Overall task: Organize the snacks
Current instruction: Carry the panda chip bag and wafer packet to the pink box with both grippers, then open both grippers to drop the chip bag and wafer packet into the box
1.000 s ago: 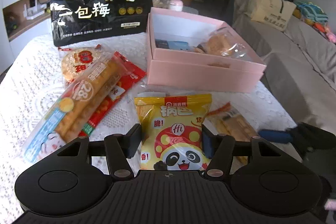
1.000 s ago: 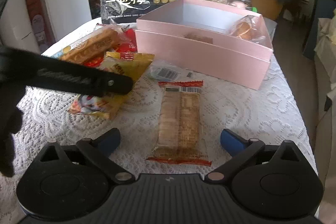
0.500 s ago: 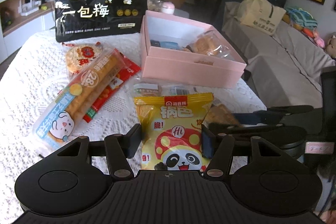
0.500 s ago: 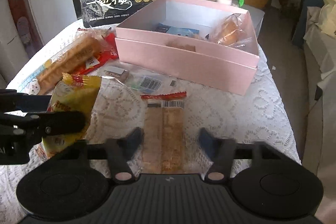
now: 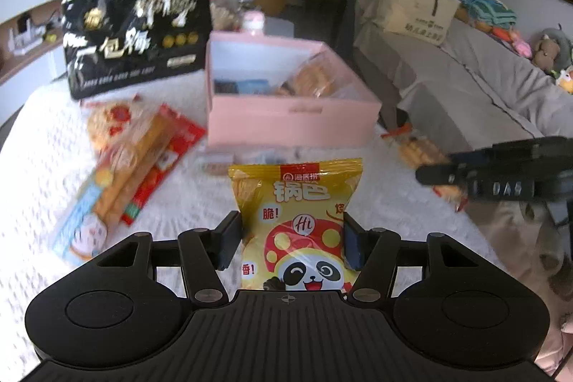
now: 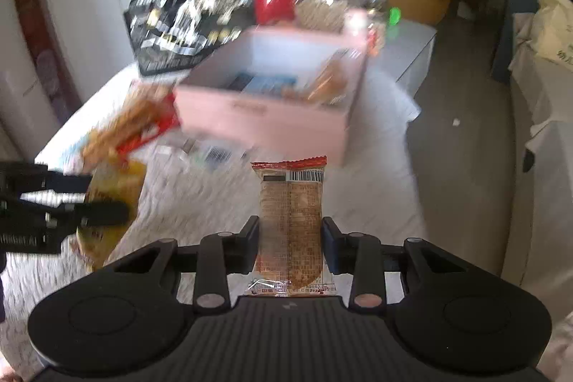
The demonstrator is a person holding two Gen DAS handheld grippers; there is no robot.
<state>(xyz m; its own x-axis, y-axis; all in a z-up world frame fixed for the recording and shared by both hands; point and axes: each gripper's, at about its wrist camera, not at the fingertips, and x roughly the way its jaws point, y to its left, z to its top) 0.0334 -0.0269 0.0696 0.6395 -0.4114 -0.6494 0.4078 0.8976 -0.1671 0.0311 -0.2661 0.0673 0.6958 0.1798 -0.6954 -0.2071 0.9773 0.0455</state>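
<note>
My left gripper (image 5: 292, 240) is shut on a yellow panda snack bag (image 5: 297, 221), held up above the white lace tablecloth (image 5: 39, 145). My right gripper (image 6: 290, 244) is shut on a clear-wrapped cracker pack (image 6: 290, 217), also lifted off the table. In the left wrist view that cracker pack (image 5: 422, 154) shows in the right gripper (image 5: 440, 172) at the right. An open pink box (image 5: 293, 124) with a few snacks inside stands ahead of both grippers. The same pink box (image 6: 265, 120) is blurred in the right wrist view.
A big black snack bag (image 5: 136, 34) stands behind the box. Long biscuit packs and a red packet (image 5: 136, 160) lie at the left, small clear packets (image 5: 250, 160) before the box. A grey sofa (image 5: 483, 85) is beyond the table's right edge. A glass jar (image 6: 333, 6) stands at the back.
My right gripper closed on the cracker pack and lifted it off the table toward the box. The left gripper rose a little with the panda bag still in it.
</note>
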